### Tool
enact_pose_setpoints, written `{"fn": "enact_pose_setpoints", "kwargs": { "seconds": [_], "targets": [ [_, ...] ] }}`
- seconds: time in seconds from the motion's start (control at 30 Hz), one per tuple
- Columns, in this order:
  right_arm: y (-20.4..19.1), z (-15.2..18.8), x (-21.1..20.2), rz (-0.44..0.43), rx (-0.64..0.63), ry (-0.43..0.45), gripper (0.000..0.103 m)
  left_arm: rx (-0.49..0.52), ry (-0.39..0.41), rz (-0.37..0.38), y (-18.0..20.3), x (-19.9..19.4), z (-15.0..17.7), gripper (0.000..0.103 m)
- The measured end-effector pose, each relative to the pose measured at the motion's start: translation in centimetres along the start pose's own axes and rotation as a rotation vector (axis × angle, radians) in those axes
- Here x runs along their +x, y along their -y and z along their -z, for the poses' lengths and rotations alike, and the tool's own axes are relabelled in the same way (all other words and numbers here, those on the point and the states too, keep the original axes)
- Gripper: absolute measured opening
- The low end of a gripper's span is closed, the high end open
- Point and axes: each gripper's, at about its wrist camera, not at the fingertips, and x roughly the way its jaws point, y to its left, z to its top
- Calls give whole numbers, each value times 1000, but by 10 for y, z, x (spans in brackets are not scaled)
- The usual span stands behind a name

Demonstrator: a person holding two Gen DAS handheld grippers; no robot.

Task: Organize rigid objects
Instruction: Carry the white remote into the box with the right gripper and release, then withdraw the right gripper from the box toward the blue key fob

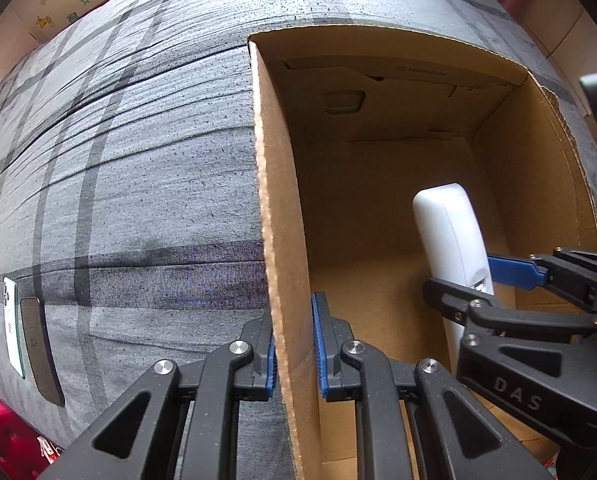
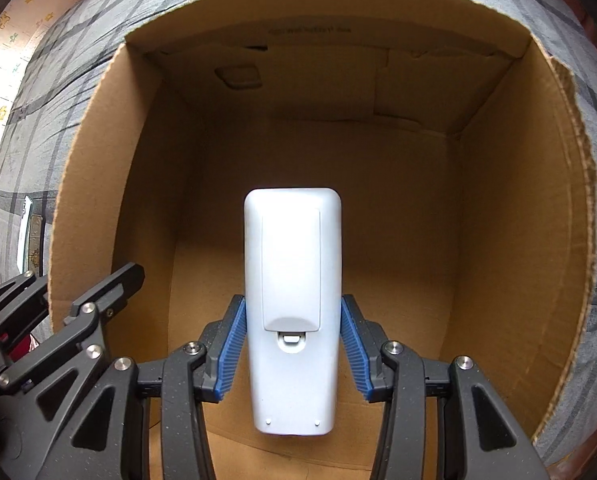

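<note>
A brown cardboard box (image 1: 278, 216) stands open on a grey plaid bedsheet (image 1: 130, 152). My left gripper (image 1: 294, 348) is shut on the box's left wall, one pad on each side. My right gripper (image 2: 292, 344) is shut on a white remote control (image 2: 292, 300), back side up with the battery cover showing, and holds it inside the box (image 2: 518, 200) above its floor. In the left wrist view the remote (image 1: 450, 236) and right gripper (image 1: 494, 280) show at the right, inside the box. The left gripper (image 2: 58, 312) shows at the left edge of the right wrist view.
A white phone (image 1: 12, 324) and a dark flat object (image 1: 42, 352) lie on the sheet at the far left. Red fabric (image 1: 6, 432) shows at the lower left. A wall with small cartoon stickers (image 1: 58, 4) is behind.
</note>
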Motion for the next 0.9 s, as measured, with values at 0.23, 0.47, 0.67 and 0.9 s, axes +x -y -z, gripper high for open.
{"fn": "enact_pose_setpoints", "kwargs": {
  "seconds": [0.23,0.47,0.67,0.9],
  "targets": [
    [0,-2,14,3,-4,-21,50,-2,1,0,-1,0,1,16],
    [8,-1,20,8,-10,-27,50,8,2,-10,1,0,1,16],
    [6,2,13,7,-25,-2,55,-1,-3,-11,4,-2,0,15],
    [5,4,-1,12,-33,32,57,1,-4,-18,6,-5,-4,15]
  ]
}}
